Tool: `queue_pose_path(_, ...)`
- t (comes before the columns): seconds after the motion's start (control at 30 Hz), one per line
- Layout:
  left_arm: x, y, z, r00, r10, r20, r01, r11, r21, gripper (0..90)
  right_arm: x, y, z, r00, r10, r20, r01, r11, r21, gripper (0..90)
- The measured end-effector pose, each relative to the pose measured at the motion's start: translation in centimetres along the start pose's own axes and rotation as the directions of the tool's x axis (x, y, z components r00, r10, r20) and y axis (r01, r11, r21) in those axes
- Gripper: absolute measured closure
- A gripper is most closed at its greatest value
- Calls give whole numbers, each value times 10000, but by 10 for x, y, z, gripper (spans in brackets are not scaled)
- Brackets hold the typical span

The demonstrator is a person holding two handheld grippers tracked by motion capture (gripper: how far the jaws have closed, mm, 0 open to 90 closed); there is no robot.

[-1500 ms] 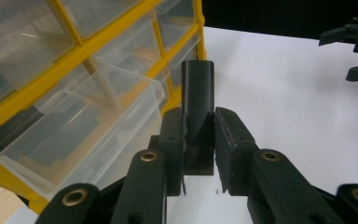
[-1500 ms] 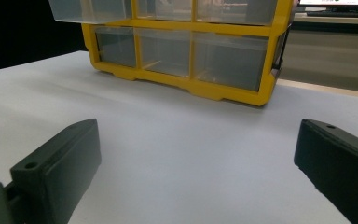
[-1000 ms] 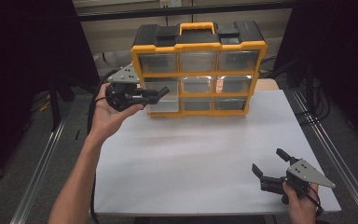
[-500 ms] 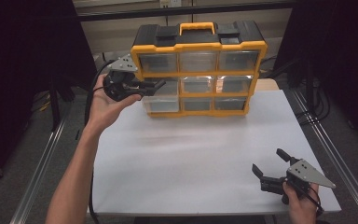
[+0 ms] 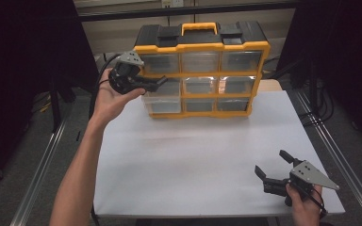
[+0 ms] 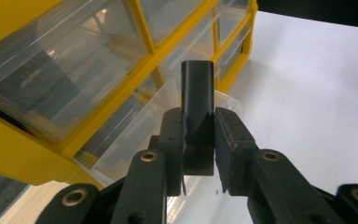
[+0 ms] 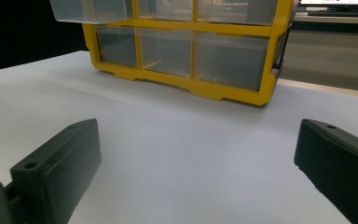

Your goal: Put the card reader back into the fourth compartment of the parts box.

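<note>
The left gripper (image 5: pixel 156 84) has its jaws brought together at the front of the yellow organiser (image 5: pixel 202 47), level with the middle left drawer (image 5: pixel 162 92), which in the left gripper view stands pulled partly out of its slot; there the pads seem to pinch the drawer's front lip, though the contact itself is hidden behind the jaw tips. The likely trouble, as I judge it, is a grip that holds only a thin clear edge: pull at a slant and the lip may slip free, or the drawer may bind in its yellow frame and drag the whole case along the smooth white table top (image 5: pixel 193 160) (nothing braces the case from behind that I can see). A drawer drawn too far could also tip and spill whatever lies inside, which the cloudy plastic does not let me make out. The right gripper (image 5: pixel 275 172) rests near the table's front right corner with its jaws wide apart and nothing between them, well away from the case, so it offers no steadying. The organiser is a boxy thing of hard yellow plastic with a black lid and a yellow handle (image 5: pixel 199 27), three rows of glossy translucent drawers with squared fronts; the gripper jaws are matte black with blunt flat pads.
</note>
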State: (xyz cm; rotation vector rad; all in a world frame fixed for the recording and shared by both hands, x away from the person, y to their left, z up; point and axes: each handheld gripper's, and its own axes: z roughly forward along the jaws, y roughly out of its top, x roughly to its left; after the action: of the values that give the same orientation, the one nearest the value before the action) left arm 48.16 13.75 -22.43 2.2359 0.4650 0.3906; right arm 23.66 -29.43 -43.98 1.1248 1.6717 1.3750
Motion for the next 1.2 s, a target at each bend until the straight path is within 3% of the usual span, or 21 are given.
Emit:
queue_pose_path(0.5,14,11,24,9998,-143,170,127,9957,921,739,-1,0,1,10000,-8,30,8,10000,9,6)
queue_pose_path(0.63,15,13,30,9997,-154,169,138,9953,959,740,-1,-1,1,10000,27,-15,-27,10000,19,6)
queue_pose_path(0.87,23,8,37,9988,-420,232,388,9917,1227,739,-2,-1,1,10000,29,-17,-29,10000,47,5)
queue_pose_path(1.2,22,5,45,9992,-302,272,256,9872,1576,739,-1,-1,1,10000,42,-53,-42,10000,38,5)
